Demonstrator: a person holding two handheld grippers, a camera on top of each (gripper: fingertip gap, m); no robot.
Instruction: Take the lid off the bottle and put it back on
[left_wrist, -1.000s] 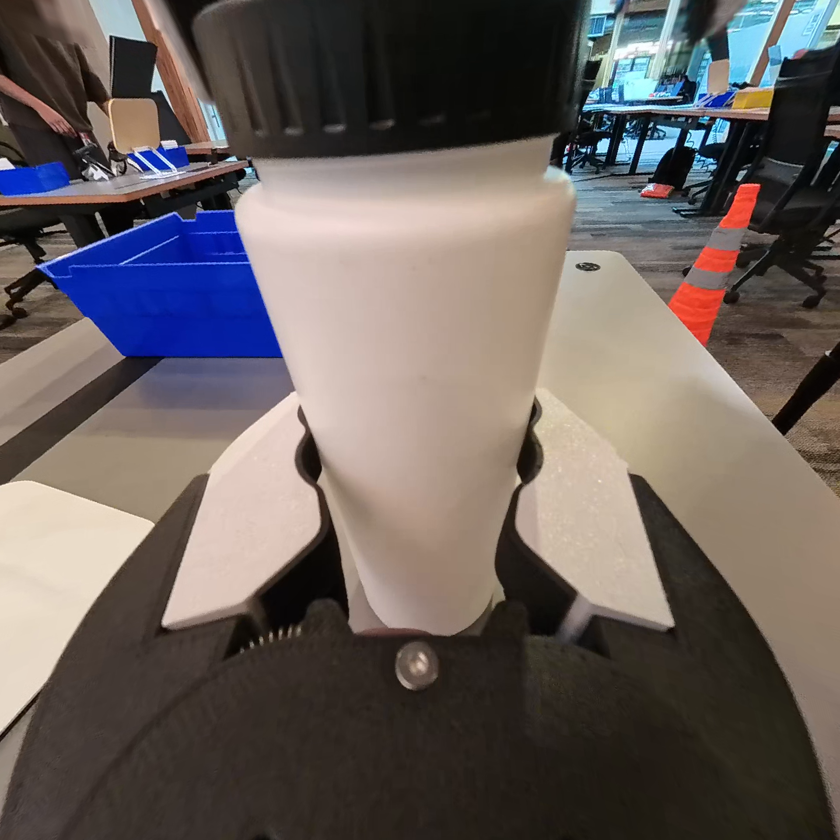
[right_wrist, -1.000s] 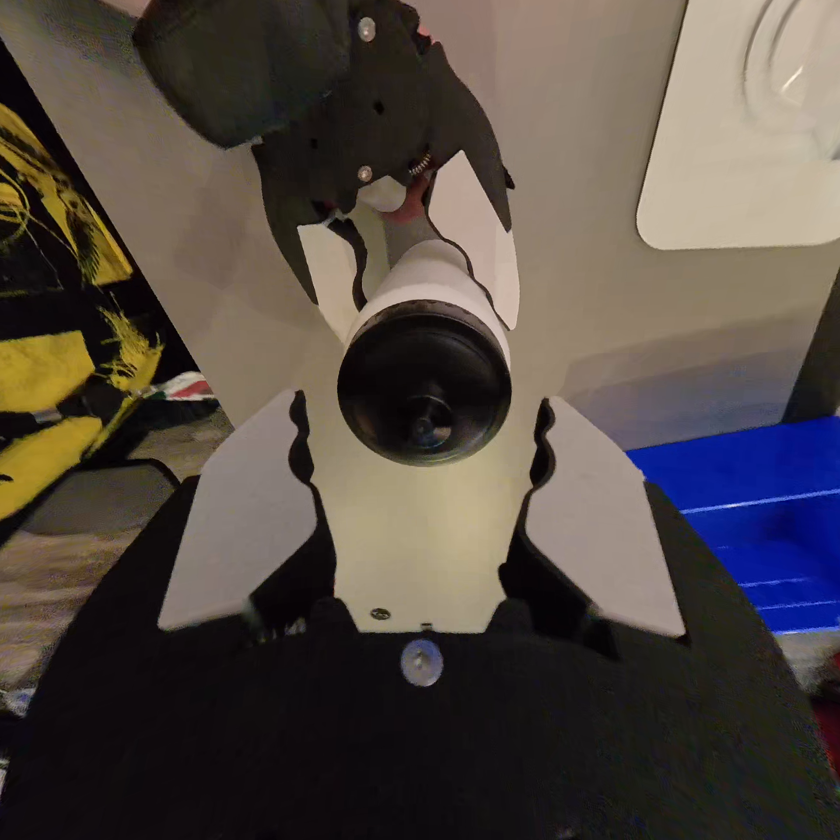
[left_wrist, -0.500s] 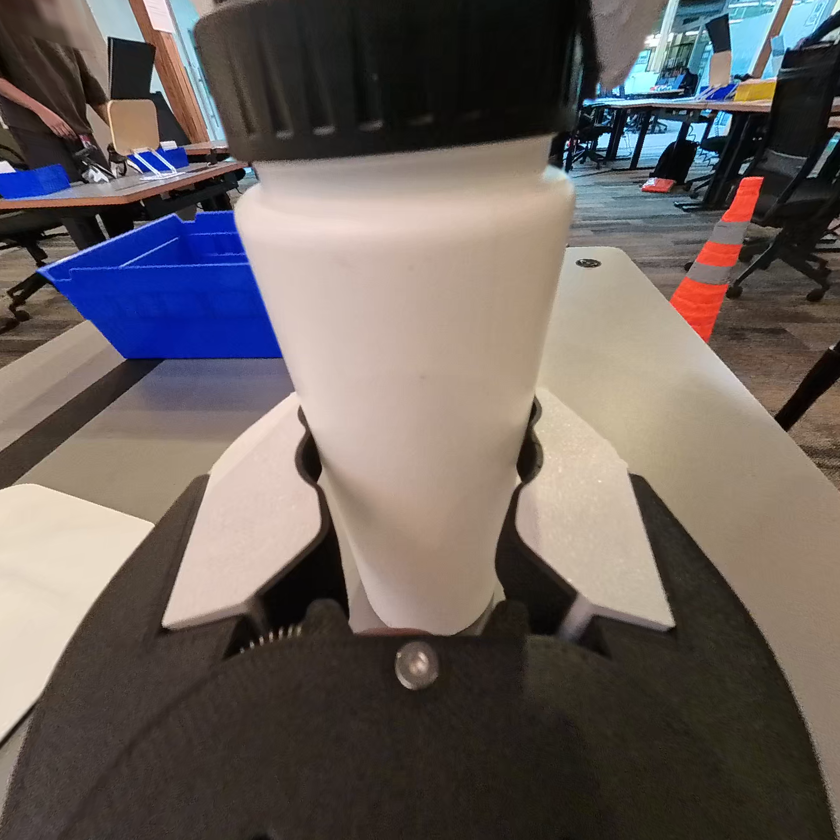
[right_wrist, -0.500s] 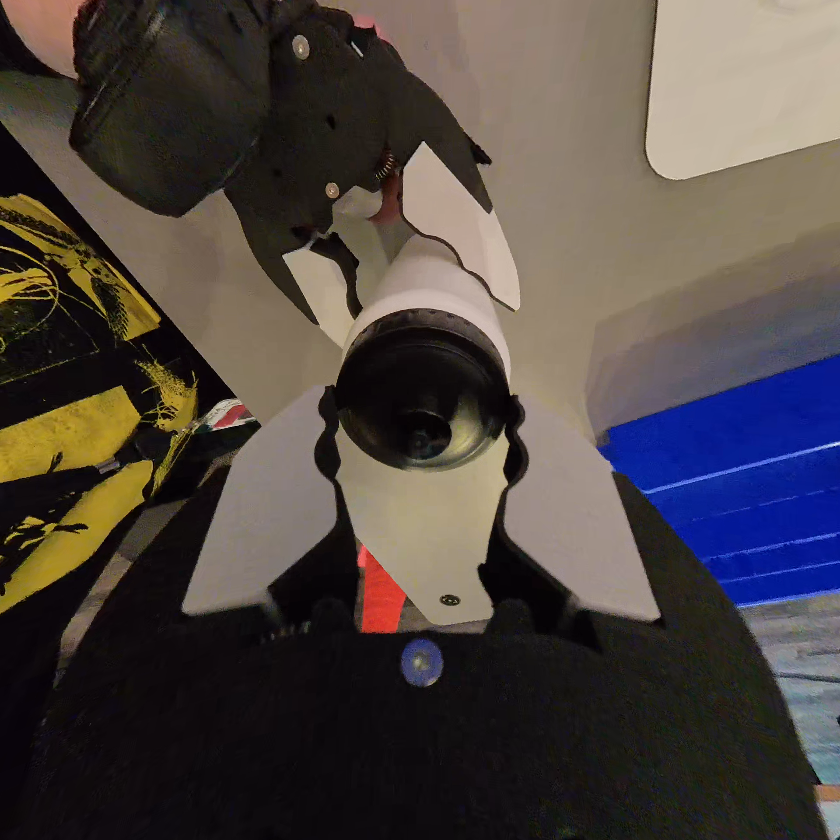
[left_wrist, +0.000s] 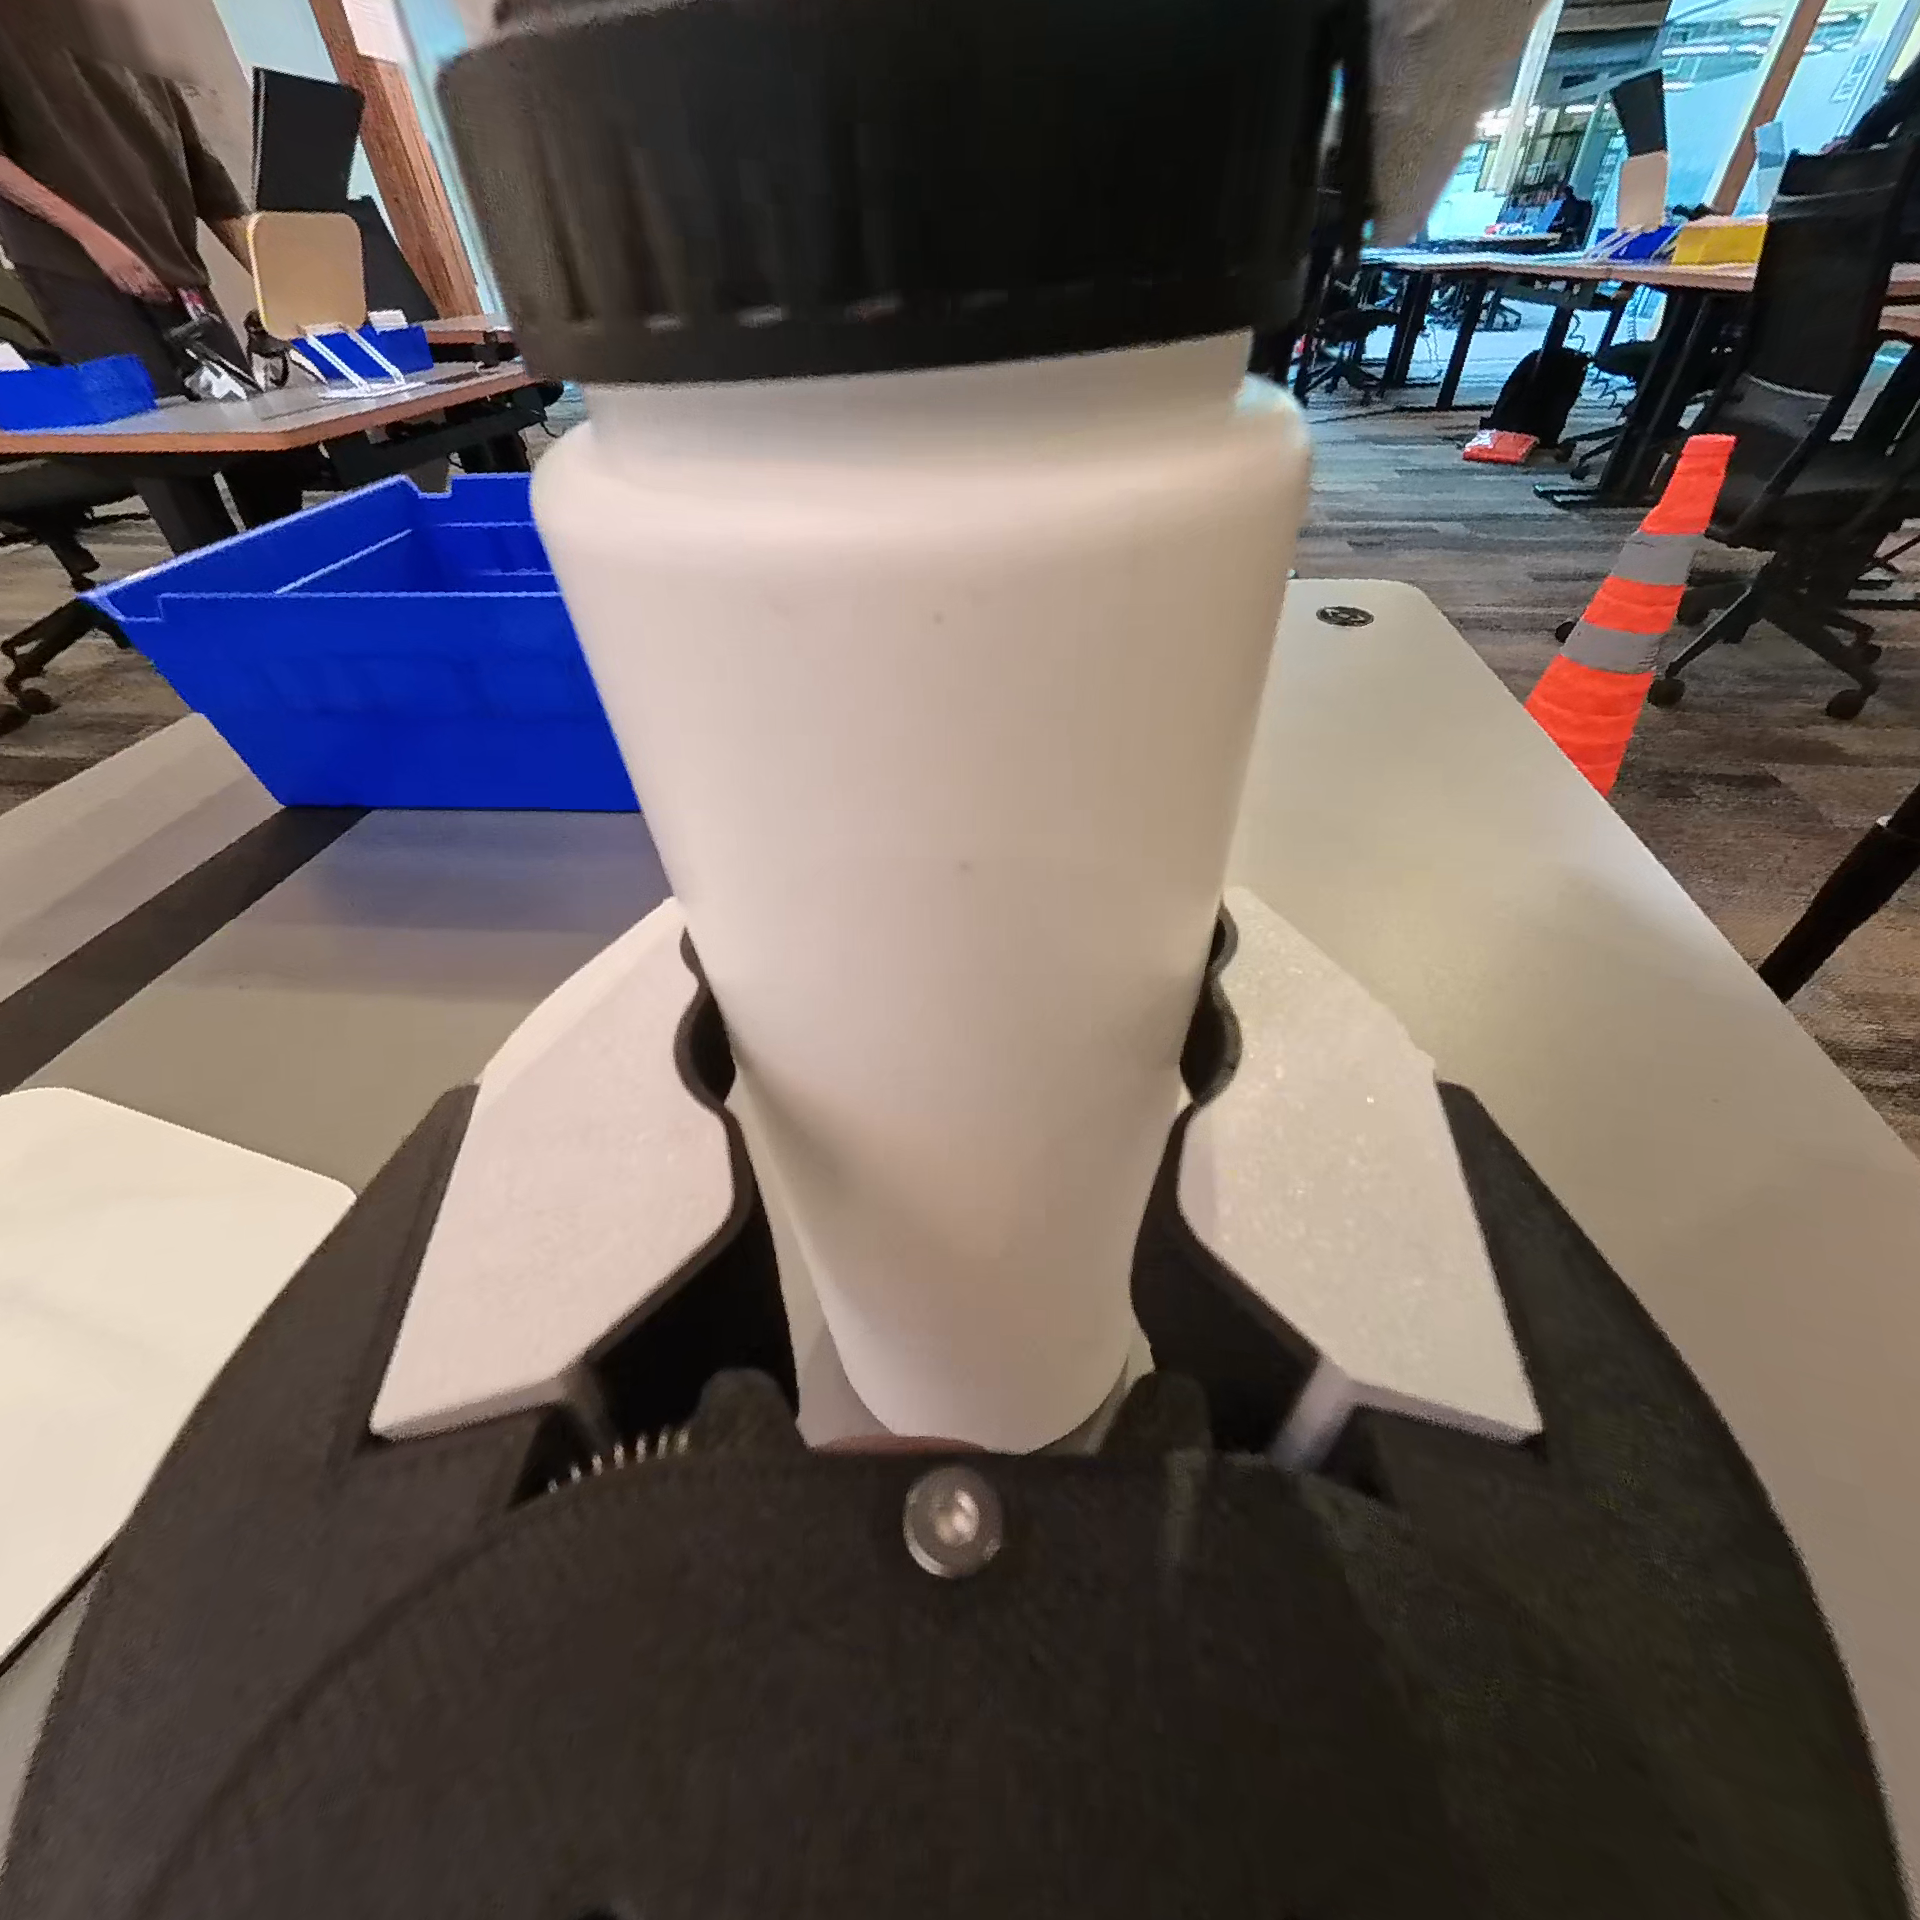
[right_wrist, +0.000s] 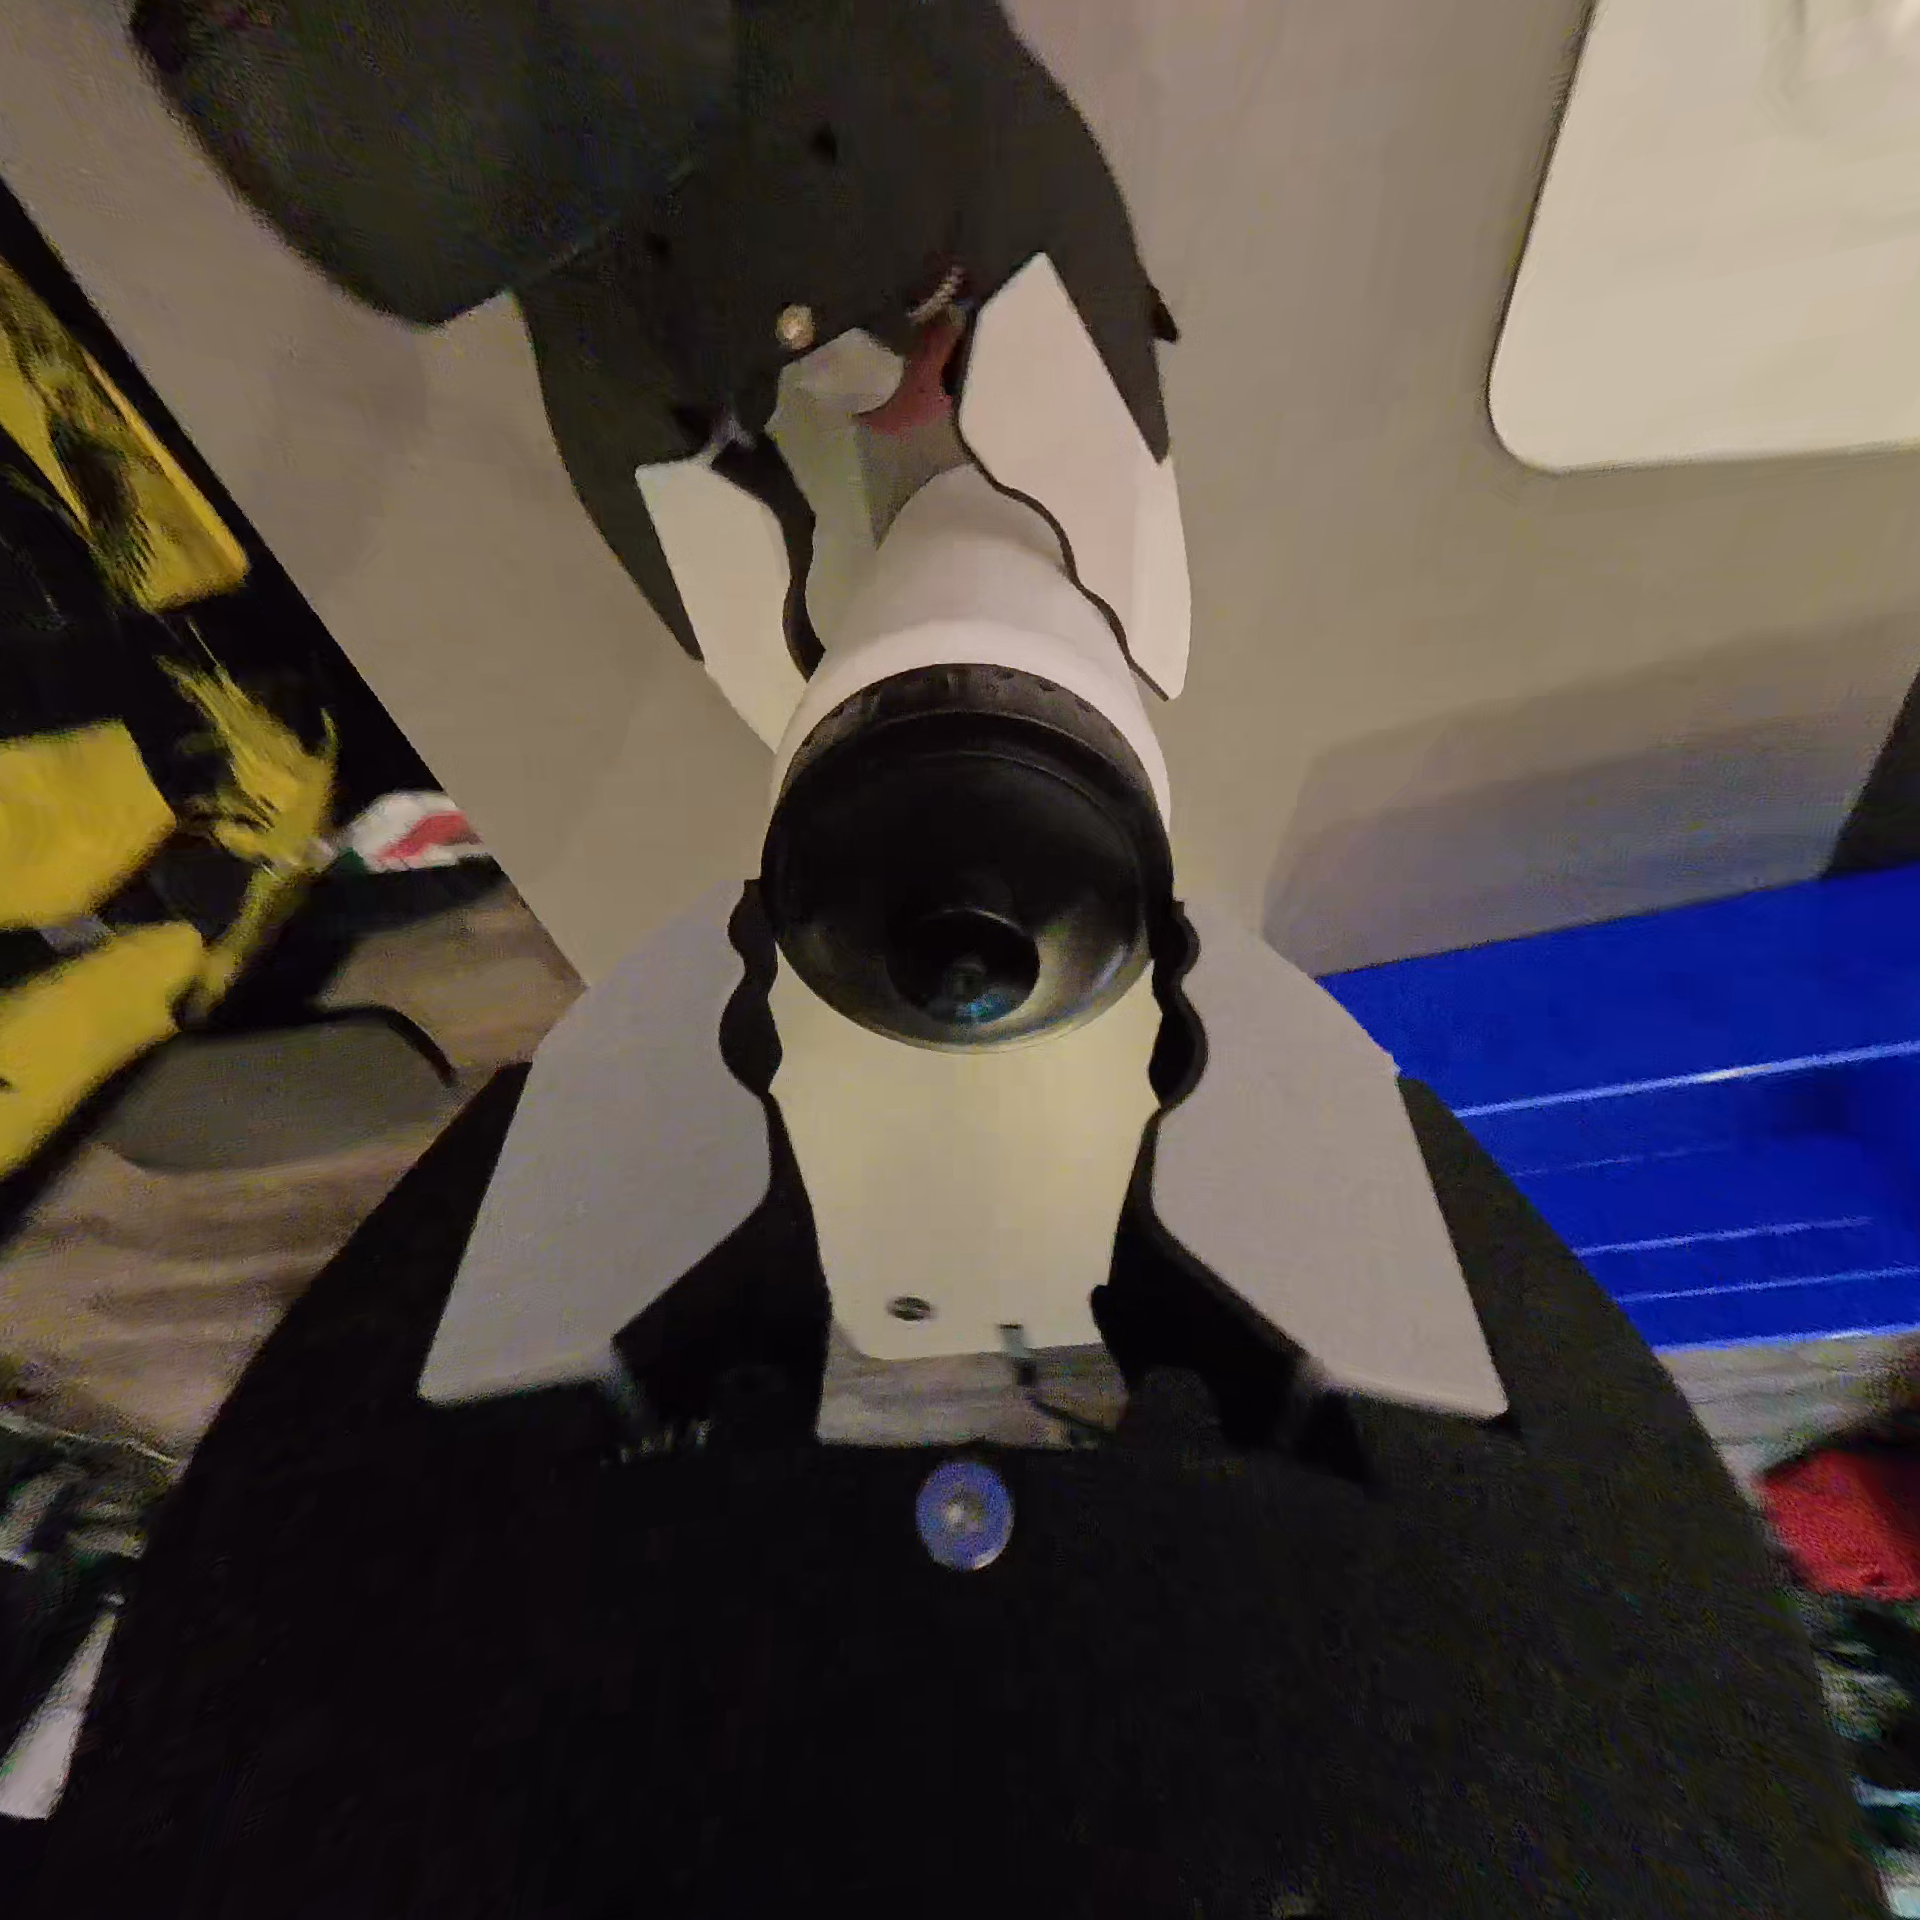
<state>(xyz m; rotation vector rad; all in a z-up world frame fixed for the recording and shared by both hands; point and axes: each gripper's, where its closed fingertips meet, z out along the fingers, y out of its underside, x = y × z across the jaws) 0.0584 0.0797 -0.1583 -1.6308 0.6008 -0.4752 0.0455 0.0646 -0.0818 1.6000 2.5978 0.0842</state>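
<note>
A white bottle (left_wrist: 935, 727) with a black ribbed lid (left_wrist: 904, 166) stands upright in my left gripper (left_wrist: 956, 945), which is shut on its lower body above the grey table (left_wrist: 1403, 935). In the right wrist view I look straight down on the lid (right_wrist: 935, 831). My right gripper (right_wrist: 961, 935) is shut on the lid, with one finger against each side of it. The bottle (right_wrist: 966, 582) and the left gripper (right_wrist: 977, 675) show beyond it. One right finger (left_wrist: 1423, 104) shows blurred beside the lid in the left wrist view.
A blue bin (left_wrist: 364, 665) stands on the table behind the bottle, also seen in the right wrist view (right_wrist: 1662, 1091). A white tray (left_wrist: 125, 1299) lies at the left. An orange cone (left_wrist: 1621, 623) stands on the floor at the right. A person (left_wrist: 94, 156) stands at a far desk.
My right gripper went from open around the lid to shut on it, then turned about it, as the swinging background shows. The left gripper has kept hold of the bottle.
</note>
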